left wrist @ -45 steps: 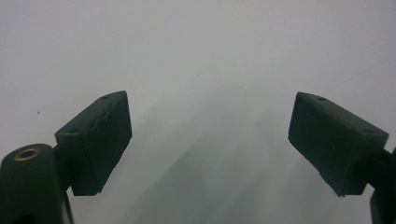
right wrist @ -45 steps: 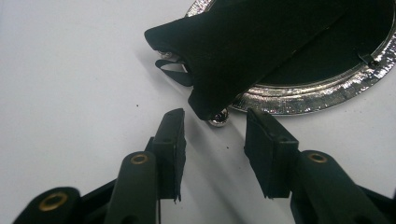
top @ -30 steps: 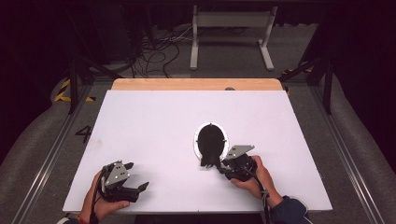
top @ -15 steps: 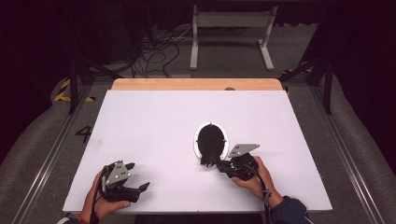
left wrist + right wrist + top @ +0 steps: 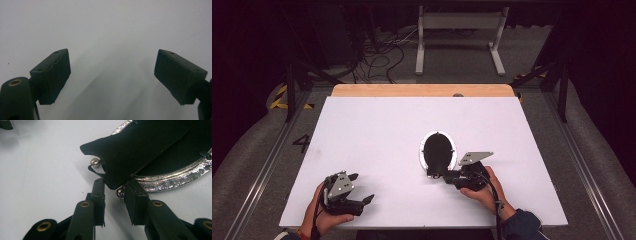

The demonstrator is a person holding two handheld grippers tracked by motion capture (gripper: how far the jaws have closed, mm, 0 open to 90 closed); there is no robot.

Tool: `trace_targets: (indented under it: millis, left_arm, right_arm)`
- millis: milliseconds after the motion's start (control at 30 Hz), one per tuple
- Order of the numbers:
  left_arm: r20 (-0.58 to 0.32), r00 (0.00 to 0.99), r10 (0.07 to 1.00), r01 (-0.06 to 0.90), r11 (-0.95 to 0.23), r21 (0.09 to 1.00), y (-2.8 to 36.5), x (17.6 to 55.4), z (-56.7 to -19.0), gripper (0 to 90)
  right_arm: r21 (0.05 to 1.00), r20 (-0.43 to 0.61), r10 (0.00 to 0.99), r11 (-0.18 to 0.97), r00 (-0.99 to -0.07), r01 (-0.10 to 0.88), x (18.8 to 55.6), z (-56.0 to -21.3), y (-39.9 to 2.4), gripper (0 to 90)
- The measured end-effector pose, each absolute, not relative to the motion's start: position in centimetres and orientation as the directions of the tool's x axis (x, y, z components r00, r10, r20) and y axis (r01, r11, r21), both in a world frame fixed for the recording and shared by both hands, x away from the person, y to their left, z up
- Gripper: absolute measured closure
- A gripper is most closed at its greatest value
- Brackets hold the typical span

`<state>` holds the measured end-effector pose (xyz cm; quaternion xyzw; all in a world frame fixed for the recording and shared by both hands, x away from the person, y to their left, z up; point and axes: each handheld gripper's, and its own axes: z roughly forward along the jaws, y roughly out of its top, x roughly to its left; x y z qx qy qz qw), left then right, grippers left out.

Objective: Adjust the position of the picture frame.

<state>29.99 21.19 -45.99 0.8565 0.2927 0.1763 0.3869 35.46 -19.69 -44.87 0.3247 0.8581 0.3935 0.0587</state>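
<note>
Right gripper (image 5: pixel 113 187) just widened a bit, jaws around the black oval silver-rimmed frame's stand (image 5: pixel 135 147); left gripper (image 5: pixel 112 75) spread wide over the white table (image 5: pixel 377 130).

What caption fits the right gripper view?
Right gripper jaws close around the black easel stand of a silver oval picture frame lying face down.

1 oval silver-rimmed frame (image 5: pixel 438 151) w/ black stand flap (image 5: pixel 135 147), 2 tools, 1 table (image 5: pixel 377 130).

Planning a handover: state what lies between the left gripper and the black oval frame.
Nothing: in the high view, bare white table runs from the left gripper to the frame, whose black stand the right gripper grips.
</note>
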Motion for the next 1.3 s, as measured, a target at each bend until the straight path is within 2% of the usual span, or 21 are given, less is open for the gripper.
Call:
trace_targets:
  millis: [433,600,767,867,933,1067,1133,1300]
  left_arm:
    - [0.103,0.768,0.632,0.353,-0.551,0.756,20.9,30.1,-46.2,14.4]
    - [0.103,0.764,0.636,0.349,-0.544,0.763,21.0,29.8,-46.0,14.4]
    - [0.093,0.773,0.627,0.348,-0.543,0.764,20.8,29.9,-46.1,14.9]
    - [0.091,0.770,0.631,0.356,-0.544,0.760,20.8,29.9,-46.1,14.8]
    - [0.086,0.767,0.635,0.361,-0.539,0.761,20.8,29.9,-46.2,14.8]
    - [0.087,0.767,0.636,0.362,-0.540,0.760,20.6,30.0,-46.2,14.8]
    - [0.087,0.770,0.632,0.358,-0.542,0.760,20.3,30.1,-46.1,14.8]
    - [0.091,0.785,0.613,0.353,-0.562,0.748,19.8,30.3,-46.4,14.9]
  right_arm:
    - [0.712,0.167,0.603,0.474,-0.780,0.519,35.7,-44.6,-19.6,67.3]
    - [0.718,0.205,0.596,0.447,-0.776,0.533,36.3,-44.6,-19.2,60.2]
    - [0.706,0.296,0.588,0.397,-0.753,0.586,37.3,-45.0,-19.0,50.4]
    - [0.706,0.364,0.579,0.340,-0.730,0.622,37.9,-45.1,-19.3,50.3]
    - [0.705,0.390,0.590,0.303,-0.707,0.641,38.2,-45.1,-19.6,47.2]
    - [0.690,0.445,0.570,0.274,-0.691,0.670,38.7,-45.4,-19.8,48.9]
    - [0.662,0.521,0.551,0.221,-0.652,0.716,39.1,-45.6,-20.0,49.4]
    - [0.638,0.566,0.552,0.177,-0.612,0.749,39.5,-45.7,-20.3,46.3]
